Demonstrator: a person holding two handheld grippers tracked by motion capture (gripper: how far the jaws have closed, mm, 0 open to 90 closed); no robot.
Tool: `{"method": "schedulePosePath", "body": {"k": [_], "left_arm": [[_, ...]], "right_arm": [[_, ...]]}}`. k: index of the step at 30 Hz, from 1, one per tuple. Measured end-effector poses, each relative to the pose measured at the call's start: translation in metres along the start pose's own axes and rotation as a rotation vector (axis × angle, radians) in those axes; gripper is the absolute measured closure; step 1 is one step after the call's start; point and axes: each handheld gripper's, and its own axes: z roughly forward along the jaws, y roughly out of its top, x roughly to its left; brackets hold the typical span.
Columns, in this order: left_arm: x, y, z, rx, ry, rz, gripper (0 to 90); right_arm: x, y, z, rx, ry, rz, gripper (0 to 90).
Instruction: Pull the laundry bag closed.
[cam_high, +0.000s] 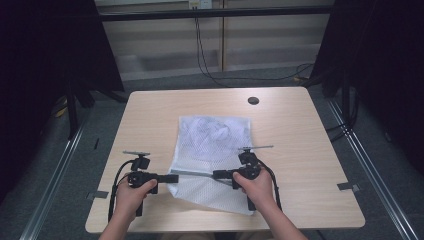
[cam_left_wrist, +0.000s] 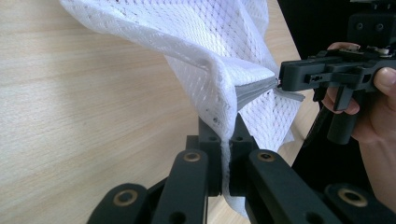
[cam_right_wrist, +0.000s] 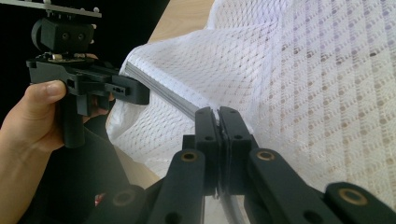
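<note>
A white mesh bag (cam_high: 212, 142) lies flat in the middle of the wooden table (cam_high: 300, 150), with a grey zipper band (cam_high: 196, 174) running across its near part. My left gripper (cam_high: 175, 178) is shut on the bag's left edge at one end of that band. In the left gripper view the jaws (cam_left_wrist: 225, 140) pinch a fold of mesh (cam_left_wrist: 215, 51) that lifts off the table. My right gripper (cam_high: 216, 174) faces it from the right and is shut on the zipper band (cam_right_wrist: 161, 88), its jaws (cam_right_wrist: 218, 116) pressed together over it. The mesh (cam_right_wrist: 327, 93) spreads out beyond.
A small dark round disc (cam_high: 253, 100) sits near the table's far edge. Bare wood surrounds the bag on all sides. Black curtains stand left and right of the table, and cables (cam_high: 210, 70) run along the floor behind it.
</note>
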Motion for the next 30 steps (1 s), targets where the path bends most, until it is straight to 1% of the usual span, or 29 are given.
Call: {"method": "schedulePosePath", "body": {"k": [2,4,5,6,7,11,14,18,23,30], "left_arm": [[0.000,0.000,0.000,0.007,-0.001,0.012,88.4],[0.001,0.000,-0.001,0.007,0.008,0.017,88.4],[0.002,0.001,-0.002,-0.003,0.007,0.007,88.4],[0.003,0.001,-0.003,0.001,0.009,0.020,88.4],[0.003,0.001,-0.004,-0.007,0.008,0.008,88.4],[0.003,0.001,-0.005,-0.014,0.007,0.001,88.4],[0.005,0.001,-0.006,-0.012,0.004,0.006,88.4],[0.003,0.001,-0.005,-0.010,0.007,0.012,88.4],[0.002,0.001,-0.005,-0.020,0.007,0.001,88.4],[0.003,0.001,-0.005,-0.009,0.005,0.015,88.4]], "right_arm": [[0.000,0.000,0.000,0.002,0.000,-0.002,87.4],[0.000,0.000,-0.002,0.003,-0.003,-0.007,87.4],[0.000,0.000,-0.002,0.003,-0.003,-0.007,87.4],[-0.002,0.000,-0.004,0.000,-0.001,-0.002,87.4],[-0.002,0.000,-0.005,0.001,-0.007,-0.002,87.4],[-0.006,0.000,-0.009,-0.004,-0.019,0.002,87.4],[-0.009,0.000,-0.013,-0.011,-0.022,0.004,87.4],[-0.009,0.000,-0.014,-0.009,-0.022,-0.002,87.3],[-0.008,-0.001,-0.014,-0.008,-0.021,-0.004,87.4],[-0.009,-0.001,-0.015,-0.011,-0.020,0.000,87.4]]}}
